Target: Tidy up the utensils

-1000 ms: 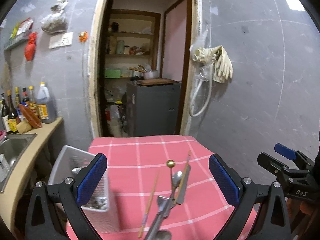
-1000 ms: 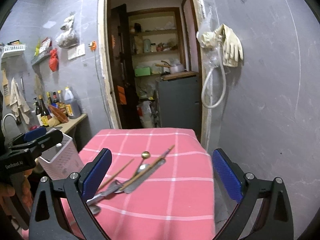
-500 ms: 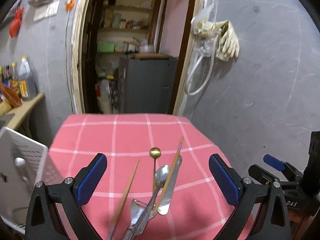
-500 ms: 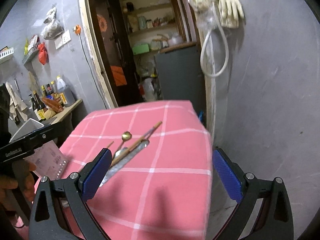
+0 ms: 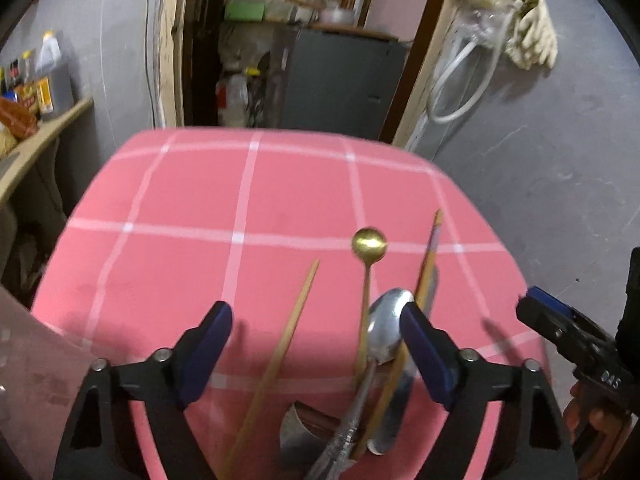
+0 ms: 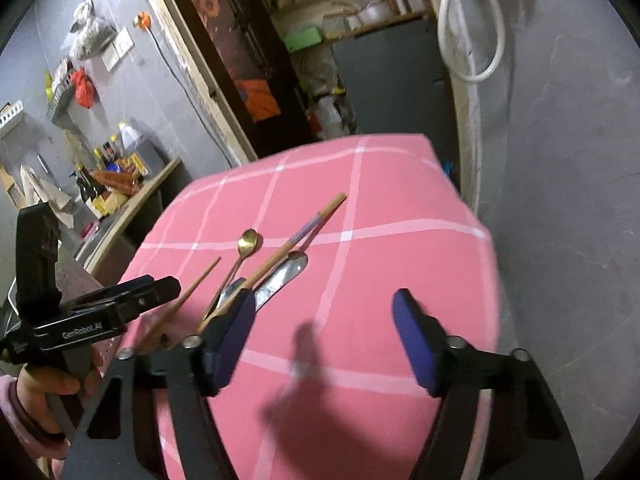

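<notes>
A loose pile of utensils lies on the pink checked tablecloth [image 5: 248,200]: a gold spoon [image 5: 369,242], a silver spoon [image 5: 389,320], two wooden chopsticks [image 5: 298,320] and a flat knife [image 6: 285,272]. My left gripper [image 5: 316,336] hovers low over the pile, its jaws closing. One chopstick lies beneath the gap and the right finger [image 5: 424,344] is near the silver spoon; the pads press on nothing. My right gripper [image 6: 324,320] hangs over bare cloth just right of the pile, jaws also closing with nothing between them. Its left finger [image 6: 234,332] covers the ends of the utensils.
A white basket [image 5: 28,364] shows only as a blur at the left edge. A counter [image 6: 132,200] with bottles stands to the left, and an open doorway [image 5: 304,60] lies beyond the table. The grey wall [image 6: 560,200] is close on the right. A hand [image 6: 48,384] holds the left gripper.
Both grippers have come down and tilted toward the table, closing in on the utensils. Both pairs of jaws now stand narrower. The basket has slid to the left edge of the view.
</notes>
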`<state>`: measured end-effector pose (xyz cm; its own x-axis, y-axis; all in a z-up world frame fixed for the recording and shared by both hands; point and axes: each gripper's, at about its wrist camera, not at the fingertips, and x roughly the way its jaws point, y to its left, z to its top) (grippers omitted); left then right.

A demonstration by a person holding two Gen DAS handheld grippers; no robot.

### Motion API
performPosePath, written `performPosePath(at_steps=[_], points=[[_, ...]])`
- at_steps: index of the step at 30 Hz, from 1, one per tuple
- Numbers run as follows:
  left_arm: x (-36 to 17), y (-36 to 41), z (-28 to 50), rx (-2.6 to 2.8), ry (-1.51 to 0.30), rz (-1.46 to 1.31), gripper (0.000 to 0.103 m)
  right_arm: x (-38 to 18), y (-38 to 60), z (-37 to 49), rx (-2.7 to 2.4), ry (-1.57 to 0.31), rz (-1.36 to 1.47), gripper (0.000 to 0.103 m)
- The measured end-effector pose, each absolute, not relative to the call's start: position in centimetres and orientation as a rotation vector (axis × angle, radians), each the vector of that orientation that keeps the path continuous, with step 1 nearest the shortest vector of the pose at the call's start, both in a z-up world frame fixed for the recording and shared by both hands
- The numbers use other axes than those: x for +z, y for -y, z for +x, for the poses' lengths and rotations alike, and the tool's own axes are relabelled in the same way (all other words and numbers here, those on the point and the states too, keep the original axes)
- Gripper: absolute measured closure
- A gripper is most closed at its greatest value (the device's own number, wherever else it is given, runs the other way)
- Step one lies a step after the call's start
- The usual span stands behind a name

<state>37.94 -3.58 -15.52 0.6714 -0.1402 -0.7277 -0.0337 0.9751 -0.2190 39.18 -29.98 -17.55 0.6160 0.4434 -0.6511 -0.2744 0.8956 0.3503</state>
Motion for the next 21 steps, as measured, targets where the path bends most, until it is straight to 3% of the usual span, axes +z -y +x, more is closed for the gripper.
performPosePath(at_steps=[5, 7, 10, 12, 18, 21], points=[[-17.2, 2.9, 39.3, -0.042, -0.918, -0.253, 0.048, -18.6, 28.7, 40.7, 0.453, -0.843, 0.254, 0.053], [-17.3, 2.8, 39.5, -0.035, -0.918, -0.258, 0.053, -18.9, 28.4, 41.2, 0.462, -0.853, 0.263, 0.057], [-17.3, 3.0, 40.0, -0.033, -0.936, -0.241, 0.067, -19.1, 27.8, 42.1, 0.484, -0.863, 0.276, 0.058], [-17.2, 3.1, 40.4, -0.046, -0.949, -0.236, 0.092, -19.2, 27.4, 42.7, 0.502, -0.869, 0.292, 0.058], [-17.1, 2.6, 41.4, -0.088, -0.96, -0.315, 0.094, -19.8, 25.6, 45.2, 0.536, -0.912, 0.311, 0.059], [-17.2, 2.4, 42.0, -0.1, -0.96, -0.391, 0.094, -20.3, 25.4, 46.2, 0.545, -0.935, 0.345, 0.073]])
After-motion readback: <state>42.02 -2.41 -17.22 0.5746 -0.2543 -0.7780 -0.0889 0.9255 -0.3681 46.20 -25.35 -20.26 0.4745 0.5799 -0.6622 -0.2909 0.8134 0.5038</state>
